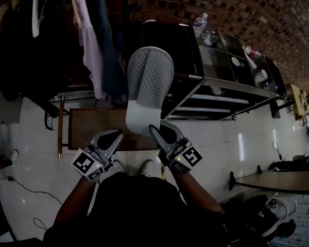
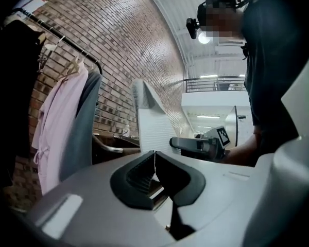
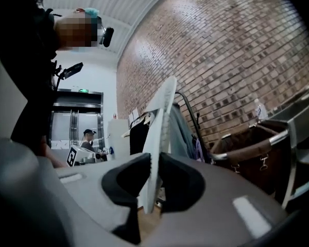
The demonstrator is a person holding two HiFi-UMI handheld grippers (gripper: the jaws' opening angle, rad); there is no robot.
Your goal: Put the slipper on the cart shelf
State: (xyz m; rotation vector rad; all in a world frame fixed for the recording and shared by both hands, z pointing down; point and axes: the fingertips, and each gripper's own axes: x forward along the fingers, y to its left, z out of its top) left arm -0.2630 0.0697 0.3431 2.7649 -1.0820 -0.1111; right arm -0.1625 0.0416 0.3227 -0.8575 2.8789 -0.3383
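Observation:
A grey quilted slipper (image 1: 148,86) stands upright in the air, sole edge toward me. My right gripper (image 1: 153,130) is shut on its heel end. In the right gripper view the slipper (image 3: 162,112) runs thin and vertical between the two dark pads of that gripper (image 3: 155,163). My left gripper (image 1: 118,134) hangs just left of the heel, apart from it, shut with nothing held; its jaws (image 2: 154,157) meet. From the left gripper view the slipper (image 2: 152,120) rises ahead. The metal cart (image 1: 216,94) with its open shelves stands beyond to the right.
A clothes rack with hanging garments (image 1: 90,40) fills the upper left. A low wooden bench (image 1: 90,130) lies under the grippers. A brown bag (image 3: 252,148) hangs on the cart's near end. Bottles (image 1: 200,20) stand on the cart top. A brick wall runs behind.

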